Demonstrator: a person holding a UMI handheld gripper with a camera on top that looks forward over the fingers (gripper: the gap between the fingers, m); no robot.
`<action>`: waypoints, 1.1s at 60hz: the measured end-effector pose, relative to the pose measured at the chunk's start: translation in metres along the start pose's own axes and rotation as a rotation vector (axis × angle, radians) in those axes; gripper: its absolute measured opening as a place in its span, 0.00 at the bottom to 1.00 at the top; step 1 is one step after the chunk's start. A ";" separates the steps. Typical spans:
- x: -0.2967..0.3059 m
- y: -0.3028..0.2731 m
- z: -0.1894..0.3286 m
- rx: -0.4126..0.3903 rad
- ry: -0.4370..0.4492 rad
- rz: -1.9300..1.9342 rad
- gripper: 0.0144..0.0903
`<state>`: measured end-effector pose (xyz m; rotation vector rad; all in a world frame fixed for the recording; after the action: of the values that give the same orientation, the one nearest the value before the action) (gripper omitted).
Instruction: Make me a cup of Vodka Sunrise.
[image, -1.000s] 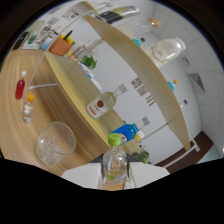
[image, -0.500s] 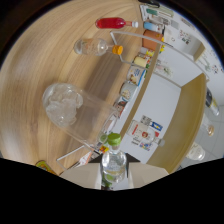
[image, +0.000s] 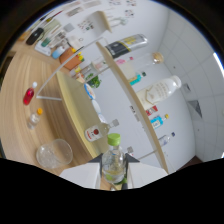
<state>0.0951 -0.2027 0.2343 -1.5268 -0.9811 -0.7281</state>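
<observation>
Green-capped bottle (image: 113, 159) in claw (image: 113, 176)

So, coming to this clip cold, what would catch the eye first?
First, the small clear bottle with a green cap held between the gripper fingers, which press on its sides. Beyond it, wooden shelves tilt steeply across the white wall, carrying bottles, including a large white jug. On the wooden counter beside the fingers sits a clear glass bowl, with a red bottle lying further off.

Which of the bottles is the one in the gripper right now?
The small clear bottle with the green cap; it sits between the gripper fingers, which press on it. The red bottle and others stand off on the wooden counter.
</observation>
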 end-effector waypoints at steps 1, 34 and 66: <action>0.001 0.000 -0.002 0.007 0.000 0.062 0.28; -0.126 0.117 0.037 -0.190 -0.173 1.113 0.28; -0.162 0.143 0.030 -0.331 -0.231 1.101 0.30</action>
<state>0.1446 -0.2087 0.0216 -2.1388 -0.0563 0.0949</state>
